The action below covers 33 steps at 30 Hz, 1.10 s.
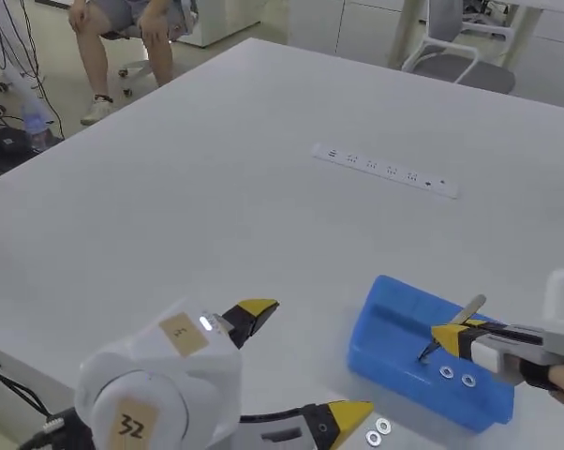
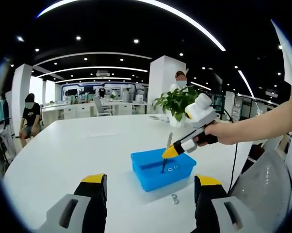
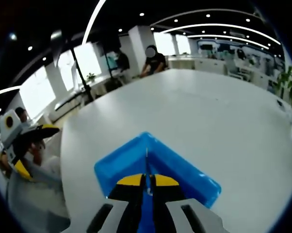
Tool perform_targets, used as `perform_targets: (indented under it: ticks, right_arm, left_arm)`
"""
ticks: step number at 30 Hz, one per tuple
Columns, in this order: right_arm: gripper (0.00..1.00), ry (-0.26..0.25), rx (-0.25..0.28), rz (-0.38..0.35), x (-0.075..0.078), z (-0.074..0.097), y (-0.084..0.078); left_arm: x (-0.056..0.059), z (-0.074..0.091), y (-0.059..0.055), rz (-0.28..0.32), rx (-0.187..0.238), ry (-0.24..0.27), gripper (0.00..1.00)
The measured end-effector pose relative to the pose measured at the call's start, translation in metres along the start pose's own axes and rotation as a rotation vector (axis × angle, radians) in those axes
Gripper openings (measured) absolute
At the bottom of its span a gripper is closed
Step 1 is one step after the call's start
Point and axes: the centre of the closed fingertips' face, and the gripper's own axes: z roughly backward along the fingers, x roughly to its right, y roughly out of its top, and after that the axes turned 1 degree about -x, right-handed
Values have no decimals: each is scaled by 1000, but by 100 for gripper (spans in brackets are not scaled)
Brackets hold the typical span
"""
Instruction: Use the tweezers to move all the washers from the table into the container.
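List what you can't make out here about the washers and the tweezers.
Head view: whether the tweezers hold a washer at the tip; too small against the blue container.
Right gripper view: the container floor, hidden behind the right gripper; the tweezers tip is blurred.
Head view: how many loose washers remain; the bottom edge and the left gripper cut that patch off.

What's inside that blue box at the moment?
Two washers lie on the floor of the blue box, and the tweezers held by the right claw dip into it. The claw covers part of the floor, so more washers there cannot be ruled out.
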Motion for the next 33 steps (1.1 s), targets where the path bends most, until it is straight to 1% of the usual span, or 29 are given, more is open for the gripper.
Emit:
perform_targets:
  ticks: [4,6,9,11,15,19,21,24,26,28,29,30,33]
  right_arm:
    - [3,-7,-16,19,3,0,-2]
    - [3,-7,-14,23,4,0,-3]
    - [3,-26,0,56,8,0,-1]
    - [4,-28,0,62,9,0,-1]
    - [4,-17,12,57,4,1,0]
    - [4,-11,4,55,2,1,-2]
    - [4,-27,32,65,3,5,2]
    - [4,-24,64,48,1,10,9]
    - [4,-24,83,53,-3,15,14]
    - [4,-21,101,65,-10,21,19]
    - [4,-15,118,71,-14,24,23]
    - [4,-13,121,70,-16,25,24]
    - [4,8,151,81,-31,35,31]
  left_arm:
    - [0,0,0,0,0,1,74]
    - [0,0,0,0,-1,2,74]
    - [0,0,0,3,3,2,74]
    - [1,0,3,13,19,-5,74]
    - [1,1,5,20,27,-3,74]
    - [1,1,5,19,27,-5,74]
    - [2,1,6,22,31,-6,74]
    - [1,1,6,23,34,-5,74]
    - [3,1,7,24,40,-11,75]
    - [3,1,7,23,35,-15,74]
    - [4,1,6,22,30,-18,75]
    - [5,1,5,21,28,-26,75]
    - [9,0,5,10,22,-40,75]
